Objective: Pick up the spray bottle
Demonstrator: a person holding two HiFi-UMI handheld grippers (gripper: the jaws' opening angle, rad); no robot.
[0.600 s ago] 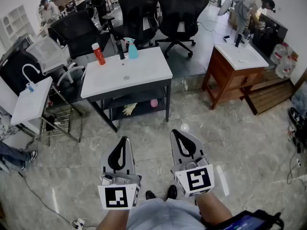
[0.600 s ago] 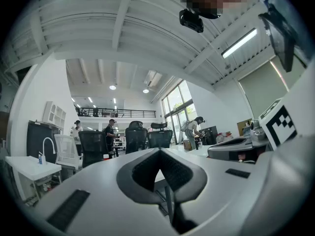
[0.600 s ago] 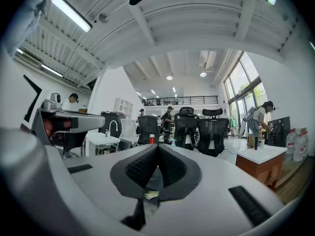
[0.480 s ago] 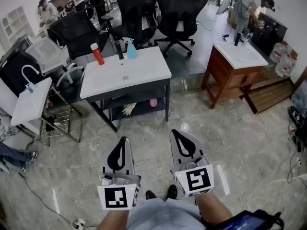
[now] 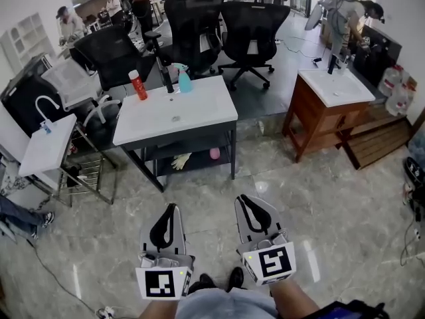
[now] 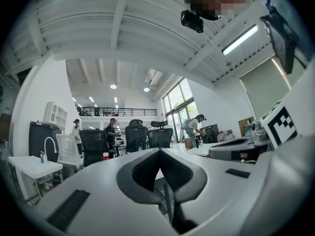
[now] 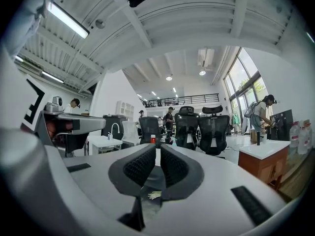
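Note:
The spray bottle (image 5: 184, 80), pale teal with a lighter trigger head, stands upright at the back edge of a white sink-top table (image 5: 199, 108), beside a black faucet (image 5: 164, 74). A red bottle (image 5: 138, 85) stands left of them. Both grippers are held level, low in the head view and well short of the table, over the marble floor. My left gripper (image 5: 172, 209) has its black pads together, with nothing between them (image 6: 160, 154). My right gripper (image 5: 245, 200) is also shut and empty (image 7: 156, 152); the red bottle (image 7: 153, 139) shows just past its tips.
Black office chairs (image 5: 249, 28) crowd behind the table. A wooden cabinet with a white basin (image 5: 325, 105) stands at the right, and a white sink unit on a metal rack (image 5: 46, 145) at the left. The table's lower shelf (image 5: 192, 157) holds gloves and a pink item. People stand far back.
In the head view the whole scene, table and grippers alike, has slid down a little. Both grippers stay side by side and shut, and nothing has been picked up.

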